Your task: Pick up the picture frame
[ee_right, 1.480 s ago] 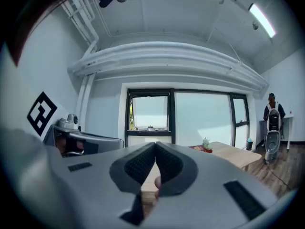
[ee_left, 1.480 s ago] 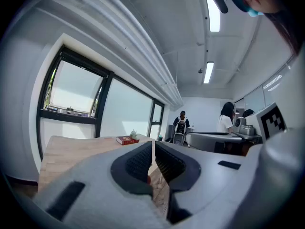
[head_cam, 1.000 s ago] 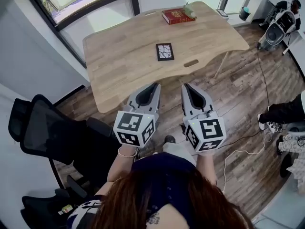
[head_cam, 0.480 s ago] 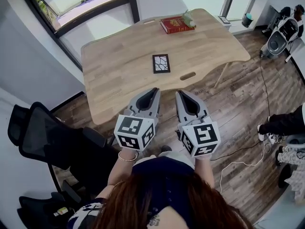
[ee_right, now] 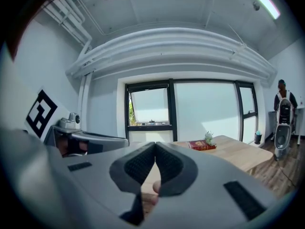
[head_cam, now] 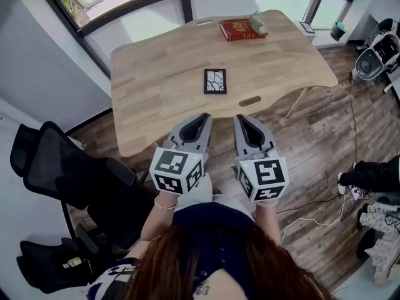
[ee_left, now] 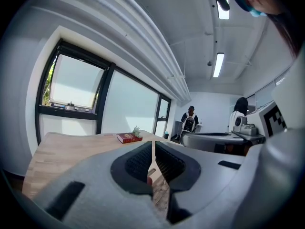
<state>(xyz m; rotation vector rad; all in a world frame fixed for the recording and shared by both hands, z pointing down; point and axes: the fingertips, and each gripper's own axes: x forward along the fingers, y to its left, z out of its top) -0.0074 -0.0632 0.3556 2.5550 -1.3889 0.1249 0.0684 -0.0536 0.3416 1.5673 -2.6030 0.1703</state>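
Observation:
The picture frame (head_cam: 215, 81), small and black-rimmed with a cracked white pattern, lies flat in the middle of the wooden table (head_cam: 156, 74). My left gripper (head_cam: 204, 115) and right gripper (head_cam: 240, 117) are side by side at the table's near edge, well short of the frame and pointing toward it. Both are shut with nothing between the jaws. The left gripper view shows the left gripper (ee_left: 153, 142) with its pads meeting over the table (ee_left: 62, 151). The right gripper (ee_right: 155, 145) is likewise shut. The frame is hidden behind the jaws in both gripper views.
A red book (head_cam: 242, 29) with a small plant (head_cam: 257, 22) sits at the table's far edge; the book (ee_left: 128, 138) shows in the left gripper view too. A black office chair (head_cam: 59, 167) stands left. A cable slot (head_cam: 250, 100) is near the front edge. People stand far right (ee_left: 190, 122).
Both grippers have come closer to the table's near edge, still shut and side by side. The picture frame has not moved on the table.

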